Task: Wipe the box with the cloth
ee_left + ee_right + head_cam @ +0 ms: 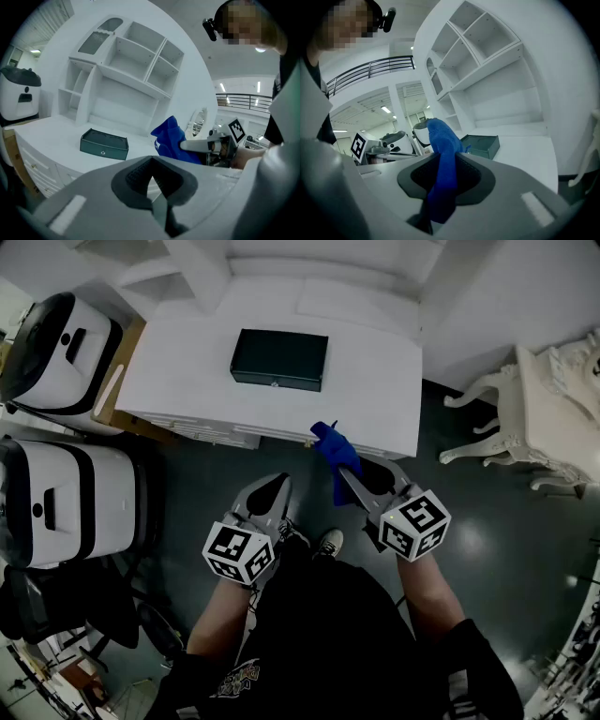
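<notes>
A dark green box [279, 359] lies flat on the white desk [375, 381], lid shut; it also shows in the left gripper view [104, 145] and the right gripper view [482, 145]. My right gripper [349, 472] is shut on a blue cloth [336, 454], held in front of the desk's near edge, short of the box. The cloth [443, 164] hangs between the jaws and sticks up past them. My left gripper [269, 493] is shut and holds nothing, lower and to the left, over the floor. The cloth [171, 140] appears to its right.
White shelving [309, 268] rises behind the desk. Two white machines [66, 338] [66, 502] stand to the left, with a wooden board [117, 381] beside the desk. An ornate white side table [544, 418] is at the right. Dark floor [487, 549] lies under me.
</notes>
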### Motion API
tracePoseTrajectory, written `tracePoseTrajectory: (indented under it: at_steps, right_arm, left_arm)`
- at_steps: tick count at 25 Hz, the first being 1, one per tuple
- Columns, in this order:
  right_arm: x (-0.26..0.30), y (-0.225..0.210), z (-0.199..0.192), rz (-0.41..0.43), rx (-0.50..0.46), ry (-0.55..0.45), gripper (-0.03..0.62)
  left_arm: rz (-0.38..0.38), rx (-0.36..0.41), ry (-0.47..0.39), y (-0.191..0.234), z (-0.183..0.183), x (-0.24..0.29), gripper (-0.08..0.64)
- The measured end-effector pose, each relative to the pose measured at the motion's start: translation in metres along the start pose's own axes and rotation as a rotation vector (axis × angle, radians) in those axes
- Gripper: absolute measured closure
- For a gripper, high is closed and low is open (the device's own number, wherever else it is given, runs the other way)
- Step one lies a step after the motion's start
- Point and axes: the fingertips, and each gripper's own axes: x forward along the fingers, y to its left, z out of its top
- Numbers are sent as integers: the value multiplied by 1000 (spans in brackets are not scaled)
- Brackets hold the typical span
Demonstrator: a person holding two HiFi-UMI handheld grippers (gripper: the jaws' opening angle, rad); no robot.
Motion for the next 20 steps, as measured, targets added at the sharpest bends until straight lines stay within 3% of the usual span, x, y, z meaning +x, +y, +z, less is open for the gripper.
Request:
tracePoseTrajectory:
  at_steps: [20]
  right_arm:
    - [22,8,5,20,19,6,474]
  left_arm:
    - [10,2,-8,20,10,-8,560]
